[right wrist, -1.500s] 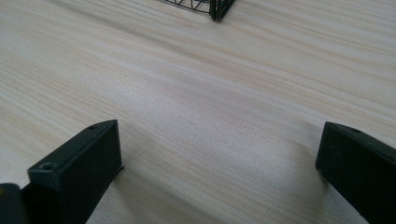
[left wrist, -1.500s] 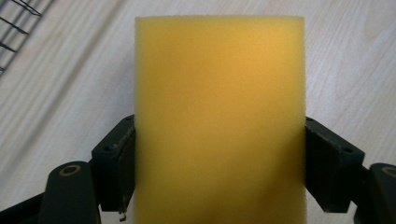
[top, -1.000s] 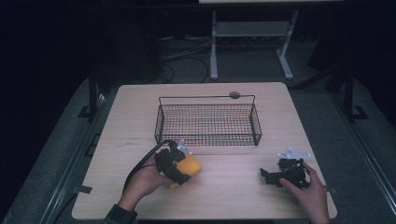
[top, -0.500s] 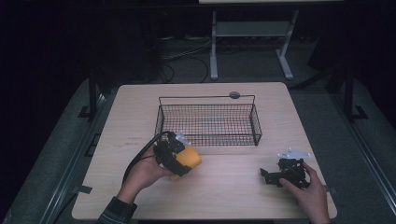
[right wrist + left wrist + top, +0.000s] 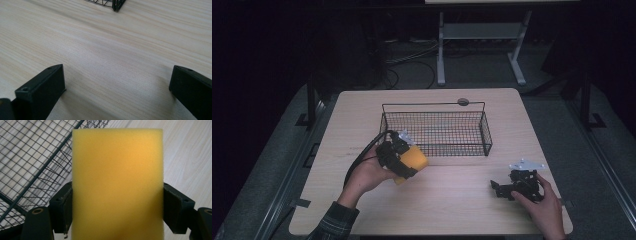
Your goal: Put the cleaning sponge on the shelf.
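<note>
A yellow sponge (image 5: 412, 159) is clamped in my left gripper (image 5: 398, 161), raised just in front of the left front corner of the black wire basket (image 5: 435, 131). In the left gripper view the sponge (image 5: 117, 185) stands between both black jaws, with the basket's mesh (image 5: 30, 162) behind it on the left. My right gripper (image 5: 507, 189) rests low on the table near the front right, jaws spread wide. The right gripper view has bare wood between its fingers (image 5: 42, 90) and a basket corner (image 5: 115, 5) at the top.
The light wooden table (image 5: 452, 210) has open room between the two grippers. A small round grey object (image 5: 463, 102) lies behind the basket's back rim. Beyond the table stand a metal frame (image 5: 477, 45) and floor cables in the dark.
My left gripper has carried the sponge up and forward, closer to the basket's left front corner. The right gripper has stayed where it was.
</note>
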A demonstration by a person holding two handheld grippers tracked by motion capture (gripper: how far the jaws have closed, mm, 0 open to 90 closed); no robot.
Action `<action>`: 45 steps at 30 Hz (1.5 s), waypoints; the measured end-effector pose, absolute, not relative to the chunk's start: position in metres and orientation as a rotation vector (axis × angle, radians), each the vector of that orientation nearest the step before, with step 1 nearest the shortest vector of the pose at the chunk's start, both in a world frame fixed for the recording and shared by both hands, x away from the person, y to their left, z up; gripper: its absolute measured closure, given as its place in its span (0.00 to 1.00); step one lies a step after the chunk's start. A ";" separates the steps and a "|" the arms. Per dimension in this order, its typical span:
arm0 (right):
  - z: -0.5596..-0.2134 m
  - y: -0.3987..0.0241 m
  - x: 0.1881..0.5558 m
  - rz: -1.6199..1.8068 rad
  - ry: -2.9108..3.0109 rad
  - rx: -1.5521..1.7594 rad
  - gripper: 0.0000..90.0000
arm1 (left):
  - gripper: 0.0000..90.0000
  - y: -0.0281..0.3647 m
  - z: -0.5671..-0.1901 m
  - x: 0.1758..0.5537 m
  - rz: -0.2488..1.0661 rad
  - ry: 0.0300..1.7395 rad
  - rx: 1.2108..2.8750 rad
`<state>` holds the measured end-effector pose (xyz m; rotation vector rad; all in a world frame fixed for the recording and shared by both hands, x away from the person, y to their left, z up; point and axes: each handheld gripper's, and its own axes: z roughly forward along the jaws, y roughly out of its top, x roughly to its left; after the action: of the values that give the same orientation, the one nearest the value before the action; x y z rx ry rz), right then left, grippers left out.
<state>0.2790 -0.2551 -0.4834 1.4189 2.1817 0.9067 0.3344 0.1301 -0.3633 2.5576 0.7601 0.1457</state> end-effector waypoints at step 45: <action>-0.483 -0.255 0.279 0.905 2.180 1.418 0.00 | 0.26 0.132 -0.336 0.410 0.242 0.858 2.538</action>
<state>0.2792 -0.2551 -0.4835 1.4182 2.1804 0.9054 0.4104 0.1319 -0.3359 2.5380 0.8581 0.2417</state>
